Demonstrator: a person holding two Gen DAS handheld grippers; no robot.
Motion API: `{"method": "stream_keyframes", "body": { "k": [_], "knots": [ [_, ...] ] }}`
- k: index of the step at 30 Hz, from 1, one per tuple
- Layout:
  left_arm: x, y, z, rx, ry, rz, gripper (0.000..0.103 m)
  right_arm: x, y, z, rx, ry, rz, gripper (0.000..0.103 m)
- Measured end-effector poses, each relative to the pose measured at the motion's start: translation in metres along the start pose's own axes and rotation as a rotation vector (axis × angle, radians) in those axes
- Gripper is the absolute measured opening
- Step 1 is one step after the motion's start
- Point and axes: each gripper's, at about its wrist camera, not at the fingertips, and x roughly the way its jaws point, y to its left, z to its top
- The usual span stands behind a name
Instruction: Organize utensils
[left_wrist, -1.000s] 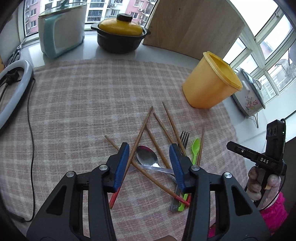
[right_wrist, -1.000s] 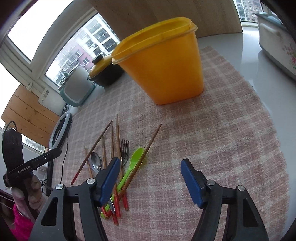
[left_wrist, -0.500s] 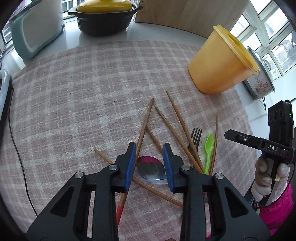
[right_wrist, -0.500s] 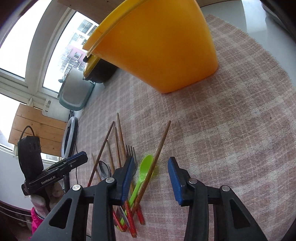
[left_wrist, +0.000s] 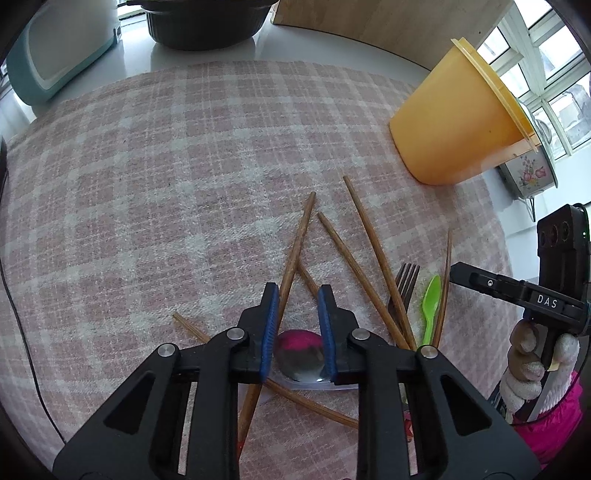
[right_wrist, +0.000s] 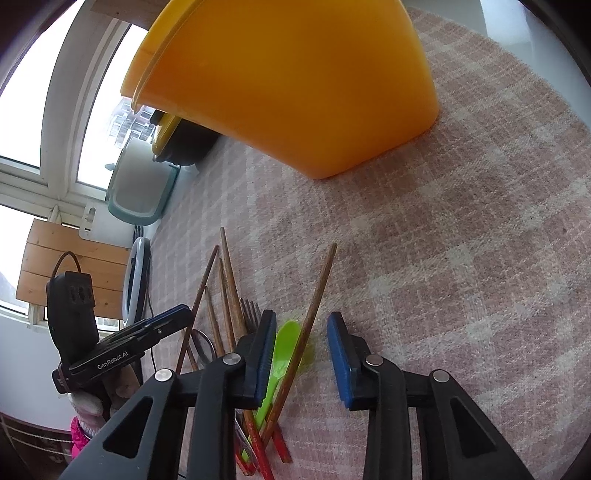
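In the left wrist view, the left claw (left_wrist: 295, 325) sits low in the centre of the frame, its 2 blue pads closing around the bowl of a metal spoon (left_wrist: 300, 356), which lies between them on the pink checked cloth (left_wrist: 166, 177) covering the counter; I cannot tell whether the pads touch the spoon yet. A brown chopstick (left_wrist: 297, 243) runs up from under the left pad toward the middle of the frame, and several more chopsticks fan out to the right of it. Right of those lie a metal fork (left_wrist: 405, 280) and a green plastic spoon (left_wrist: 430, 306), close together in the lower right. The orange container (left_wrist: 454, 125) stands in the upper right on the cloth, well apart from the utensils. At the far right edge a gloved hand (left_wrist: 532, 365) holds the other tool. In the right wrist view, the right claw (right_wrist: 302, 354) is at the lower centre, jaws closing but not yet clenched, with 1 chopstick (right_wrist: 314, 314) and the green plastic spoon (right_wrist: 282, 354) between them just beside the left pad; the right pad stands clear of both. The fork's tines (right_wrist: 251, 310) show just left of that claw. The orange container (right_wrist: 295, 81) fills the top of the frame, and the left claw (right_wrist: 162, 325) appears at the left.
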Motion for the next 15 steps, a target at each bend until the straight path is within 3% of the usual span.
{"method": "stream_keyframes", "body": {
  "k": [8, 11, 15],
  "knots": [
    [0.0073, 0.0066, 0.006, -0.005, 0.005, 0.025, 0.007, 0.0075, 0.0013, 0.0016, -0.01, 0.01, -0.016, 0.015],
    [0.0088, 0.0076, 0.0083, -0.01, -0.001, 0.02, 0.007, 0.009, 0.0016, 0.0024, -0.016, 0.013, -0.014, 0.007],
    [0.0059, 0.0079, 0.0085, -0.014, -0.016, 0.024, 0.006, 0.006, 0.003, 0.0008, -0.025, 0.005, -0.005, 0.006]
  ]
}}
